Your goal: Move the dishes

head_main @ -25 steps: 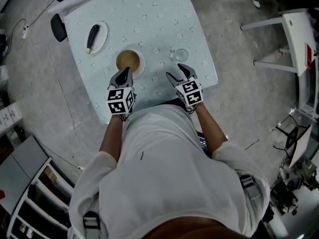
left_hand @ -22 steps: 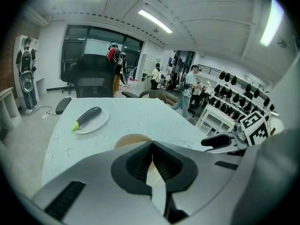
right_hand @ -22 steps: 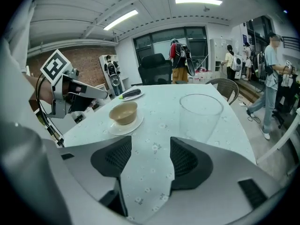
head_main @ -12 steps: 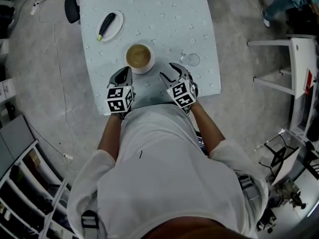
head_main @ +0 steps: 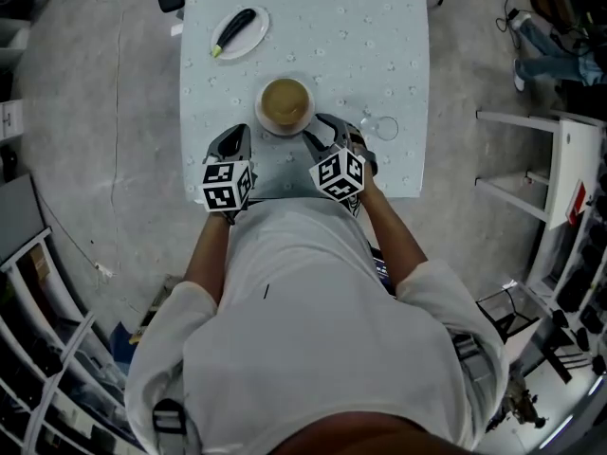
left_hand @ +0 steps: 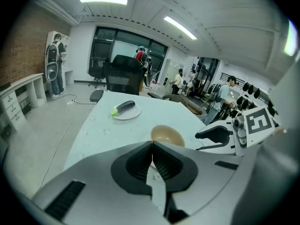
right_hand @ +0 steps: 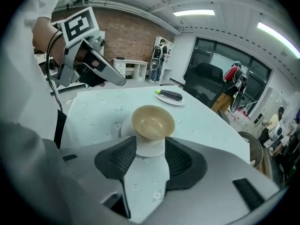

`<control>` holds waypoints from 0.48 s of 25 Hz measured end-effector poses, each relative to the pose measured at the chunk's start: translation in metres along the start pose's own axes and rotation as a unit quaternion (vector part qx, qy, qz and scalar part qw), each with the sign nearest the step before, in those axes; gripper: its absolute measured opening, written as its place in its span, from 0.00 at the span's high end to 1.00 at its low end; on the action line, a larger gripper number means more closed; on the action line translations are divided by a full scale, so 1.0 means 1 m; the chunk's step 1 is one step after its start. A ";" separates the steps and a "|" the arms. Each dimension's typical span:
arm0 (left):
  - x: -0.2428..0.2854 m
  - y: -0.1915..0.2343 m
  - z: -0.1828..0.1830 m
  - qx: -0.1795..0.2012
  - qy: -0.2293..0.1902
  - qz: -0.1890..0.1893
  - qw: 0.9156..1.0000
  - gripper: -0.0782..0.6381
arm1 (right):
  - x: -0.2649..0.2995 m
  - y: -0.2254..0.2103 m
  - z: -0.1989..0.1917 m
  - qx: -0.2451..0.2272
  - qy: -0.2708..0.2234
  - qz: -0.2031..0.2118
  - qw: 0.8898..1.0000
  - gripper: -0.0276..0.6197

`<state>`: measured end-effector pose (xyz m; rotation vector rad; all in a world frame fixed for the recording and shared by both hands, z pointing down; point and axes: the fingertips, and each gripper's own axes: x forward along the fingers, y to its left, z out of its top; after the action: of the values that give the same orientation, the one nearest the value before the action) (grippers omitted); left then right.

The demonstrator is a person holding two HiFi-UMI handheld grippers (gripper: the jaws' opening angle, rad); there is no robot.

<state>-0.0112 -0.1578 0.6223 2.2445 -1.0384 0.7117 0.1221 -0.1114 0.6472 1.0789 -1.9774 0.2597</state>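
While my left gripper [left_hand: 151, 144] has its jaws pressed together on nothing, just short of the bowl [head_main: 285, 103], my right gripper [right_hand: 150, 146] has jaws apart. They have just been closing, with the rim of the bowl's plate [right_hand: 125, 128] between their tips, not clamped. Bowl and plate sit on the worktop [head_main: 379, 45], a glass [head_main: 384, 127] near my right.

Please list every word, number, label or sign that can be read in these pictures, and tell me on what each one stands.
No text can be read anywhere in these pictures.
Left marker cube and right marker cube: only black-and-white square patterns, no letters or numbers.
Red label on the white furniture at the right of the head view: too small to read.
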 end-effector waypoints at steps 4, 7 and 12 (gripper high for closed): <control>-0.008 0.013 -0.005 -0.019 -0.004 0.016 1.000 0.86 | 0.011 0.006 0.008 -0.042 0.012 0.011 0.999 0.67; -0.013 0.023 -0.010 -0.034 -0.005 0.027 0.999 0.86 | 0.020 0.009 0.014 -0.095 0.024 0.011 0.995 0.69; -0.022 0.036 -0.016 -0.051 -0.010 0.041 0.998 0.86 | 0.033 0.020 0.021 -0.180 0.045 0.014 0.983 0.72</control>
<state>-0.0560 -0.1557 0.6282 2.1357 -1.1551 0.6571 0.0855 -0.1302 0.6633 0.7921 -1.8698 -0.0358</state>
